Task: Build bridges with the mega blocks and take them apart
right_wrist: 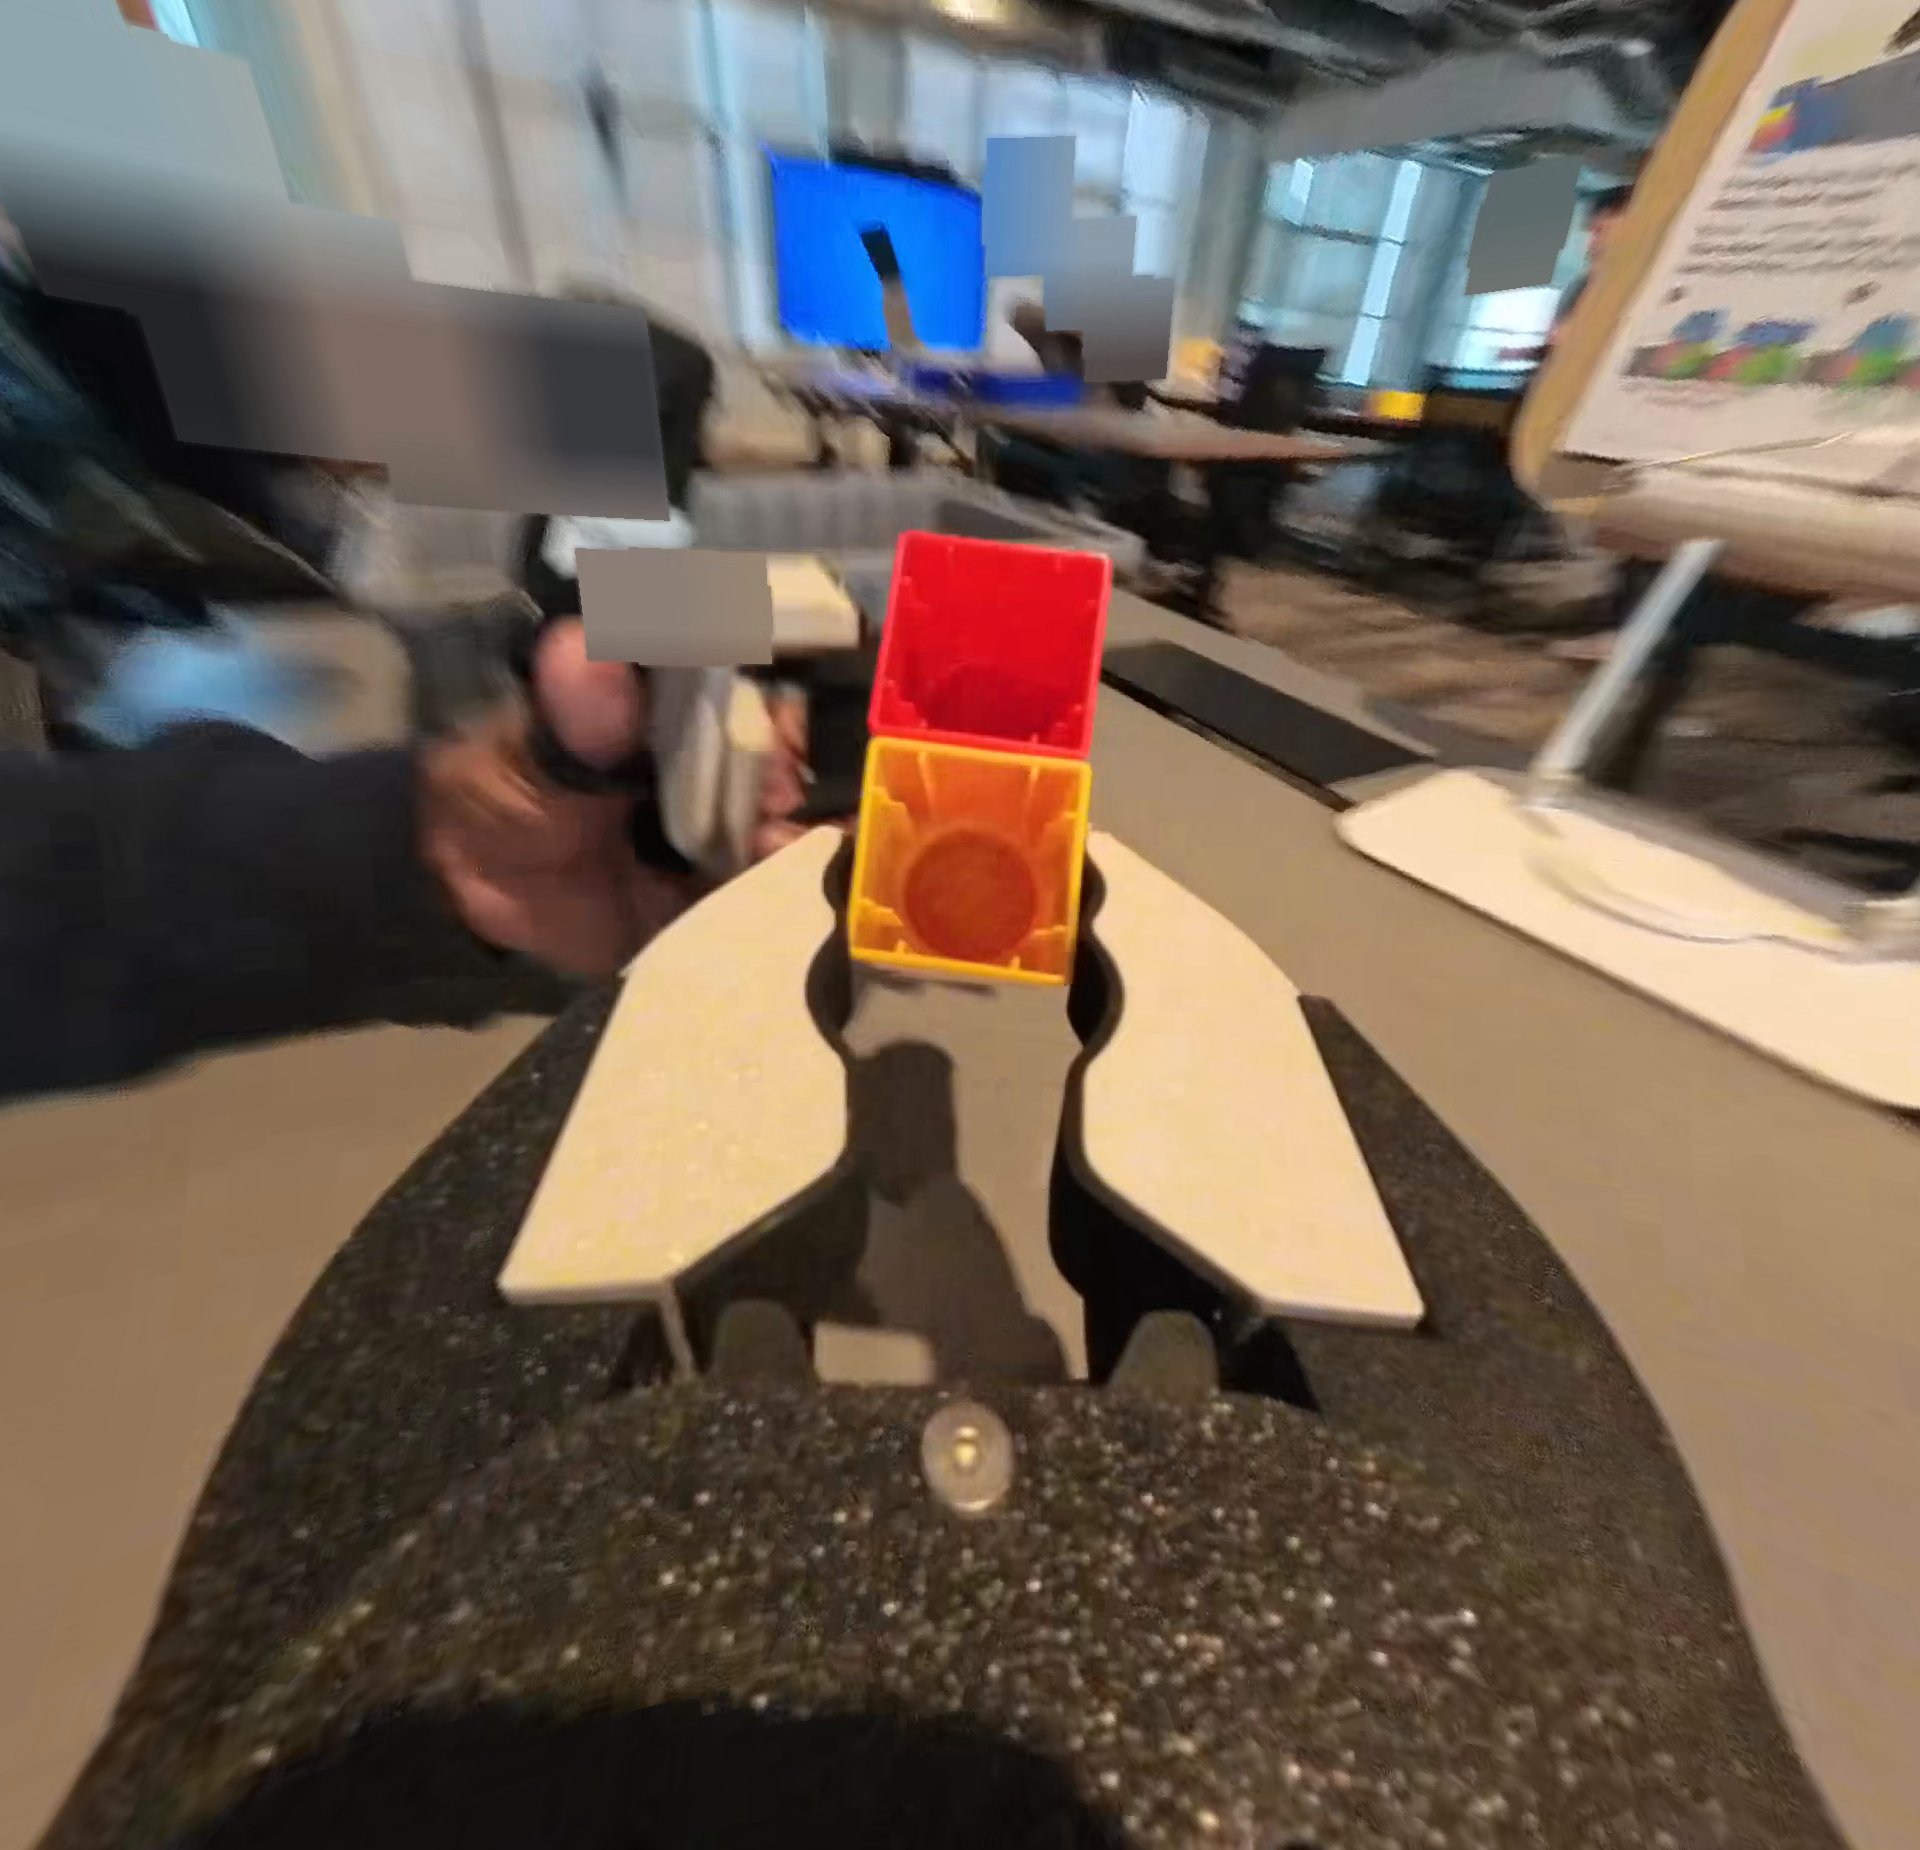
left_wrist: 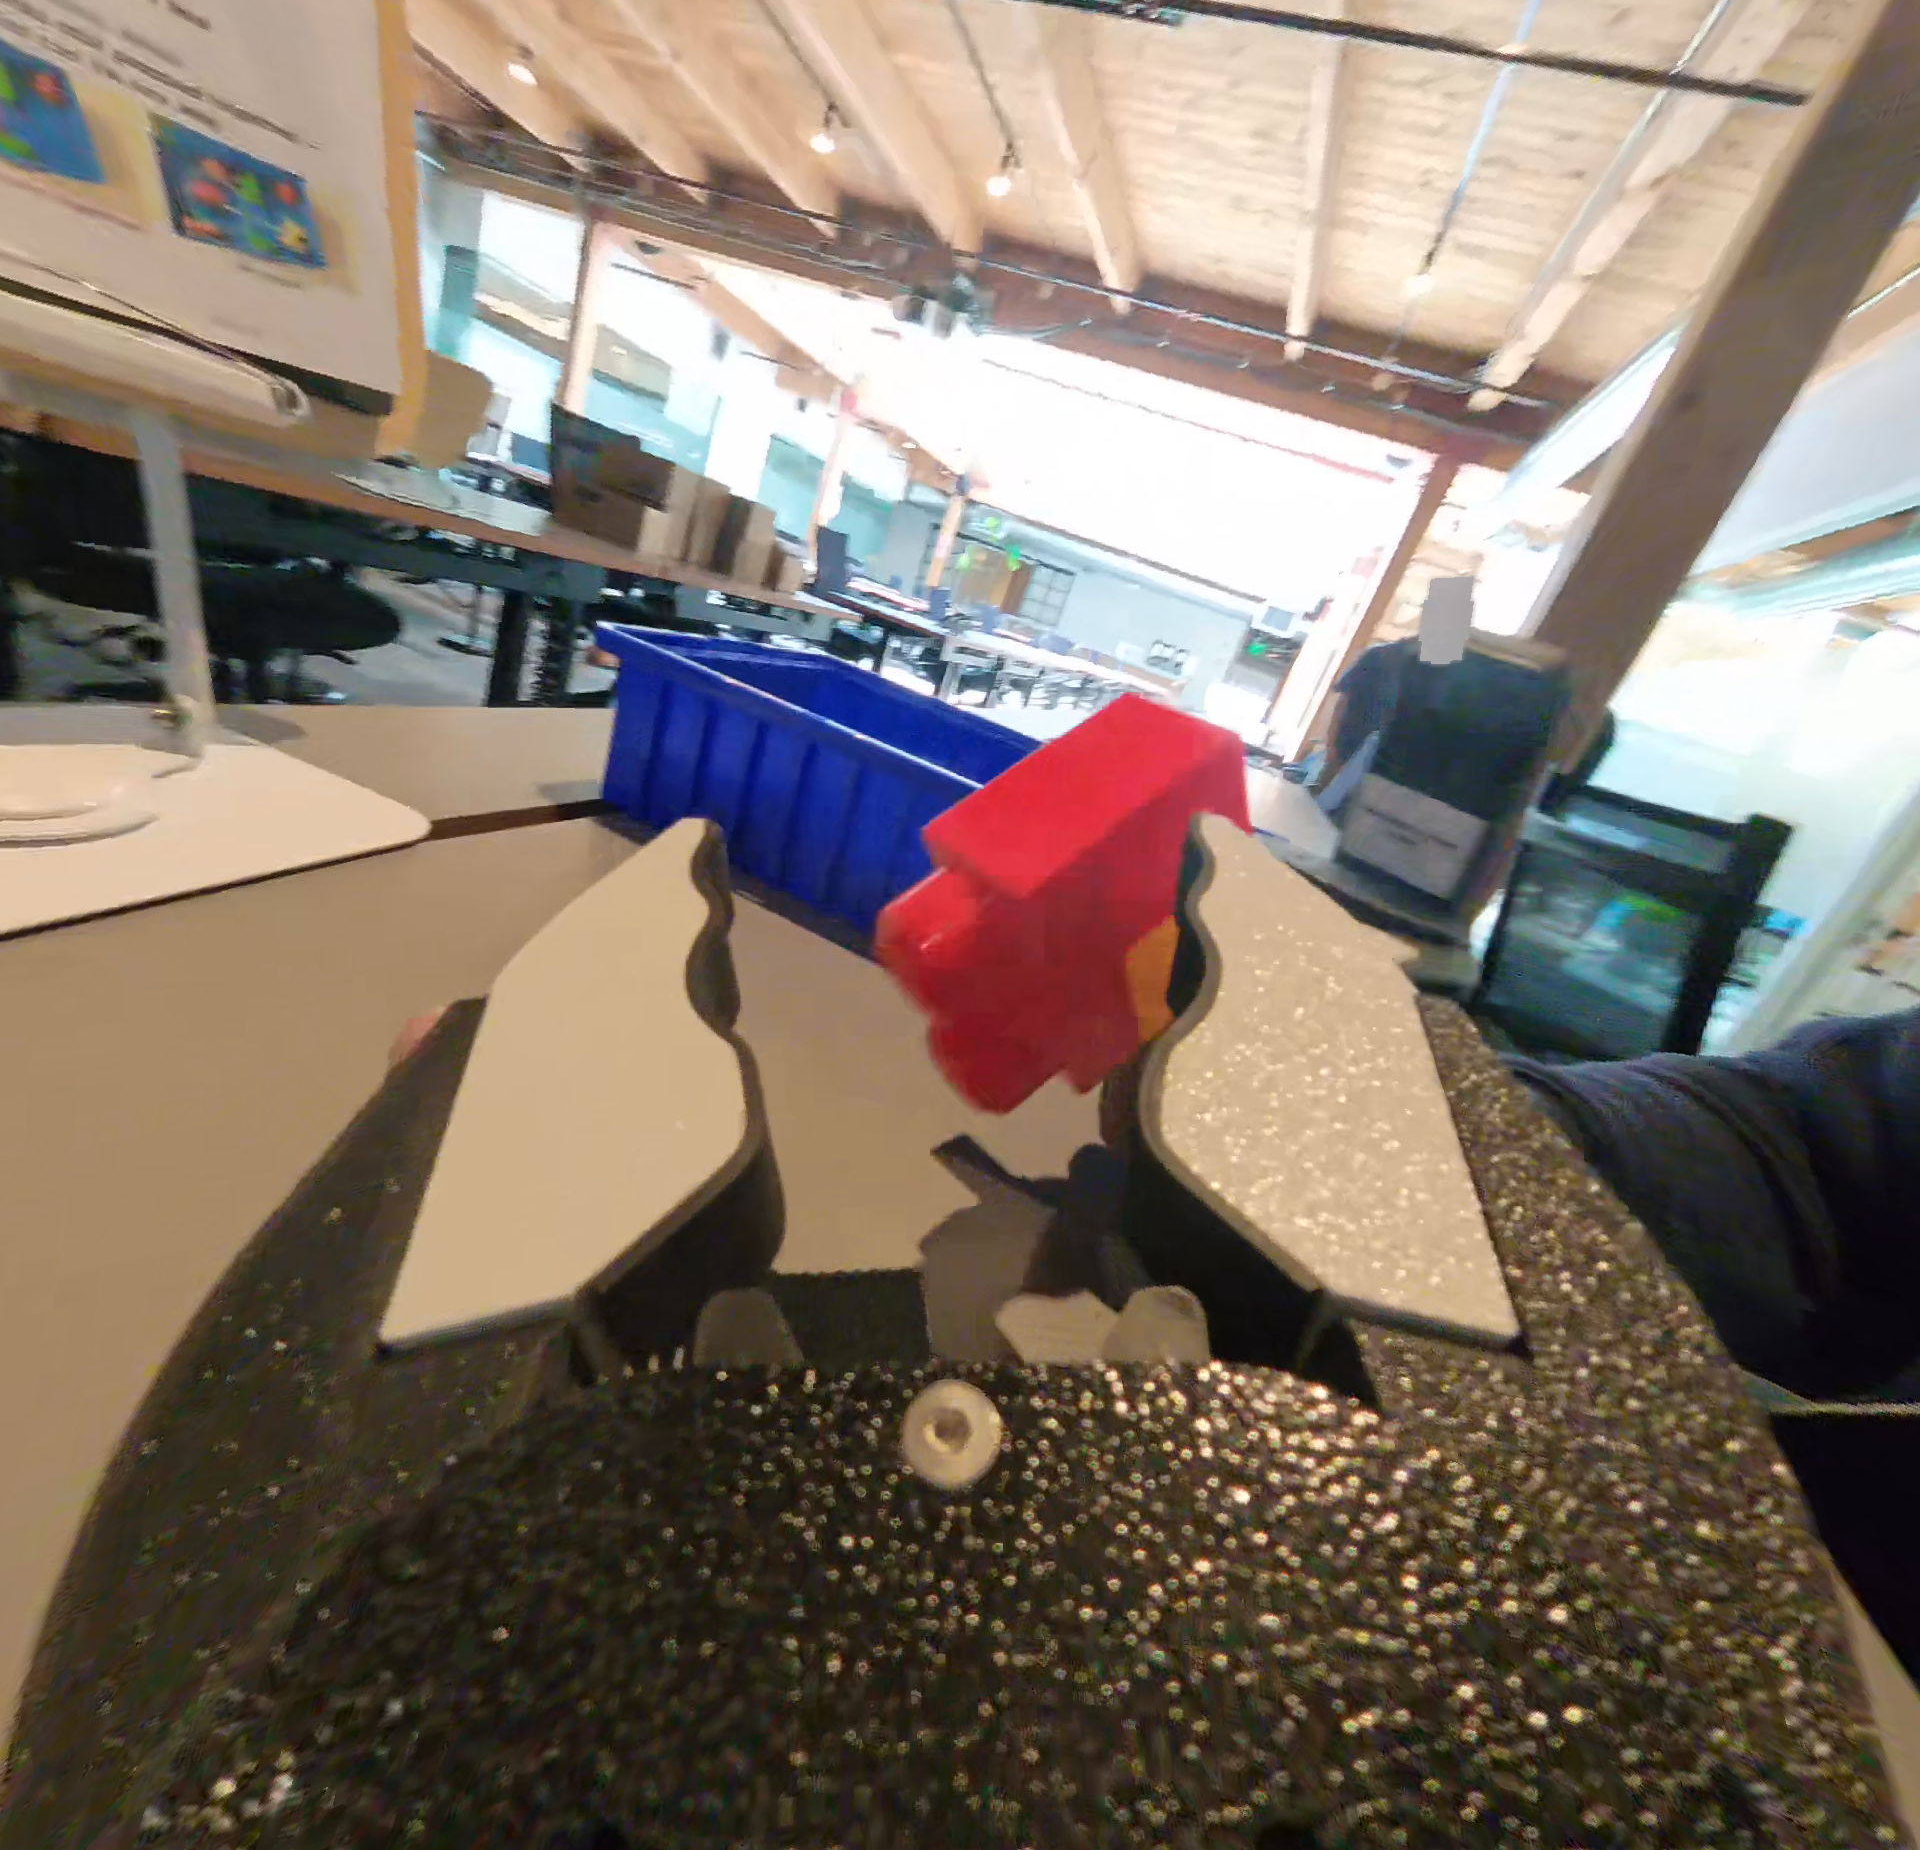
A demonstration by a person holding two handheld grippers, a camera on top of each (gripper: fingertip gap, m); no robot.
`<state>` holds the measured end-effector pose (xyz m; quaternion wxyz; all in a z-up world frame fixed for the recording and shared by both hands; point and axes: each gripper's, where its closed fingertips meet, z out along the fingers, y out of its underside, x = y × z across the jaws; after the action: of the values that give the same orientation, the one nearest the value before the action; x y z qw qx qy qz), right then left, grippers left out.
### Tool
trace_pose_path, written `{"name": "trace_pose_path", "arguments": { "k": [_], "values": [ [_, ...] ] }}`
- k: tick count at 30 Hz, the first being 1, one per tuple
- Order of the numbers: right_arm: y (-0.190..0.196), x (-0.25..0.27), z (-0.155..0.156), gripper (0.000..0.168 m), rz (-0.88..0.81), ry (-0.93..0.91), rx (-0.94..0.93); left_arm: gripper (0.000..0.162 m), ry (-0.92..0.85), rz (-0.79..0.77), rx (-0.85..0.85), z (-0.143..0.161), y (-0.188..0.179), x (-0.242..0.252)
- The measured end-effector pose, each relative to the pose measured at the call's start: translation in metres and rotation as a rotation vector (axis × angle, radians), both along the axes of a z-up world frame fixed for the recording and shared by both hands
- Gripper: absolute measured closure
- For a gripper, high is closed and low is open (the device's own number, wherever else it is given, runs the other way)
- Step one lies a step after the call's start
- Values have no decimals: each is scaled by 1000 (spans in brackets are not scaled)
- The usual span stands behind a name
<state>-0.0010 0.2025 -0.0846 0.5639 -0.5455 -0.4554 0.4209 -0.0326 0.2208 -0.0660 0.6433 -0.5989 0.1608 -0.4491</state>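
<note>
Right wrist view looks along my right gripper (right_wrist: pixel 968 891), whose two pale fingers (right_wrist: pixel 727 1052) are drawn in on either side of an orange block (right_wrist: pixel 966 860), its hollow underside with a round socket turned toward the camera. The fingertips press its left and right walls, so I have it held between them, lifted off the grey table (right_wrist: pixel 1558 1229). A red block (right_wrist: pixel 992 647) sits directly on top of the orange one, edge to edge, also showing its open underside; my fingers do not reach it. Whether the two are plugged together or only touching I cannot tell from this angle. To the left, a hand (right_wrist: pixel 540 834) in a dark sleeve grips the other tool, badly blurred by motion. In the left wrist view, my left gripper (left_wrist: pixel 951 865) stands wide open with nothing between its fingers (left_wrist: pixel 592 1083). The red block (left_wrist: pixel 1049 907) hangs tilted just inside my right-hand fingertip, partly covering it, and only a small sliver of the orange block (left_wrist: pixel 1151 979) peeks out behind it. I cannot tell whether the red block touches that finger. Both blocks are smeared, so their studs are hard to make out. Behind them a blue bin (left_wrist: pixel 790 761) rests on the table, its far end hidden by the red block, its contents out of sight.
</note>
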Motion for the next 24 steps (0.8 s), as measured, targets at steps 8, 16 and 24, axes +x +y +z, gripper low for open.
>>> {"name": "trace_pose_path", "arguments": {
  "k": [8,16,24],
  "values": [
    [-21,4,19,129,286,214,-306,101,-69,-229,-10,-4,-25,28],
    [-21,1,14,131,296,197,-340,125,-43,-210,79,0,-33,30],
    [-12,3,17,131,196,161,-277,125,10,-99,126,4,-29,27]
  ]
}}
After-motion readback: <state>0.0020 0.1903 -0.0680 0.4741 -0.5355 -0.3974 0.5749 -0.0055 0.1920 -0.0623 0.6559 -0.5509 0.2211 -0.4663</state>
